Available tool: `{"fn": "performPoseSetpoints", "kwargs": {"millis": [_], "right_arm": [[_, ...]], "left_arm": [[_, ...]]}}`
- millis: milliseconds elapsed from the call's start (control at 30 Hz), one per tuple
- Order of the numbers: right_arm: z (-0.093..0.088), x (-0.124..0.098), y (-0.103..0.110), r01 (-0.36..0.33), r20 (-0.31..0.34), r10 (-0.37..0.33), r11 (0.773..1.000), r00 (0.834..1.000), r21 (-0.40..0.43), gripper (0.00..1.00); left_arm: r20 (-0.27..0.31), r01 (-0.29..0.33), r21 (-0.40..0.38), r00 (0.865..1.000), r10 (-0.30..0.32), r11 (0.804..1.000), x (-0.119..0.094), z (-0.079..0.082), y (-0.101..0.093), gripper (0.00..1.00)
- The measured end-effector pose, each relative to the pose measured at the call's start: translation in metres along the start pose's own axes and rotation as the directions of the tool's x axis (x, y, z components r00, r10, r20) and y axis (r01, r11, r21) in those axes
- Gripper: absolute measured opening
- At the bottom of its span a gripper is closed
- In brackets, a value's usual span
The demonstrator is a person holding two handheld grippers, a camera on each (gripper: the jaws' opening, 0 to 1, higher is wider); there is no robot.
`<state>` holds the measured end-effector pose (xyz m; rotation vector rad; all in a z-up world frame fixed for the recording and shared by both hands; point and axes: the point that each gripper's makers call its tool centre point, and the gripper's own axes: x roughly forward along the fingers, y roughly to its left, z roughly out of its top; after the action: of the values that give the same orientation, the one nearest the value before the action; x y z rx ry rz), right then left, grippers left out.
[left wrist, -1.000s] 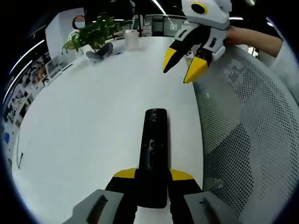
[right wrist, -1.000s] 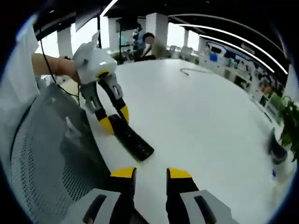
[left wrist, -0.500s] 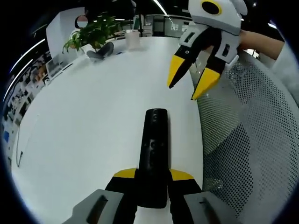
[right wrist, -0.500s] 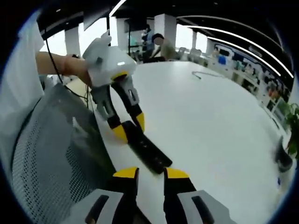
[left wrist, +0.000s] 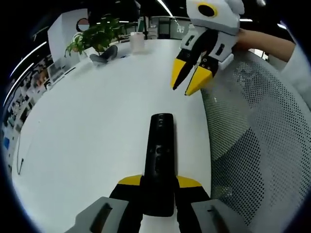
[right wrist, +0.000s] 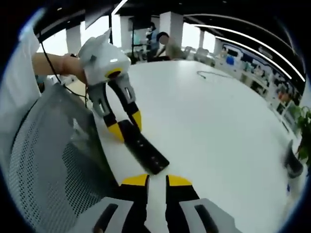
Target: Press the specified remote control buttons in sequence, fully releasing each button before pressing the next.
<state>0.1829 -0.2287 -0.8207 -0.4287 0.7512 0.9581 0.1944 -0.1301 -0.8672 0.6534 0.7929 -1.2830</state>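
Grippers: we held the yellow-tipped left gripper [left wrist: 158,182] clamped on the near end of the slim black plastic remote control [left wrist: 159,150] lying on the smooth white round table [left wrist: 87,126]. Our right gripper [right wrist: 156,181], jaws nearly closed and empty, hovered above the remote's far end beside a grey perforated mesh chair back [left wrist: 252,126].

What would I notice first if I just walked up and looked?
Probably the black remote control, long and dark on the big white table, pinched at its near end by the left gripper. Next, the right gripper with its bright yellow tips nearly together, hovering above the table beyond the remote.
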Motion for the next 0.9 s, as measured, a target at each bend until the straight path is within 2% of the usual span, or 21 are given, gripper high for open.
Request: {"fn": "performPoseSetpoints", "kwargs": {"millis": [133,400,600,900], "right_arm": [[-0.002,0.004,0.005,-0.011,-0.028,0.010,1.000,1.000,-0.029,0.03],[0.008,0.017,0.011,-0.044,-0.018,0.043,0.997,0.999,-0.068,0.00],[0.003,0.026,0.017,-0.083,-0.065,0.076,0.992,0.995,-0.101,0.00],[-0.004,0.035,0.016,-0.111,-0.120,0.096,0.986,0.988,-0.125,0.00]], "left_arm": [[0.028,-0.001,-0.004,1.000,0.001,1.000,-0.001,-0.001,-0.001,0.24],[0.045,0.021,0.033,0.999,-0.022,0.999,-0.003,-0.004,-0.012,0.24],[0.037,0.052,0.079,0.998,-0.055,0.996,-0.005,-0.007,-0.016,0.24],[0.028,0.069,0.100,0.997,-0.072,0.993,-0.005,-0.007,-0.017,0.24]]}}
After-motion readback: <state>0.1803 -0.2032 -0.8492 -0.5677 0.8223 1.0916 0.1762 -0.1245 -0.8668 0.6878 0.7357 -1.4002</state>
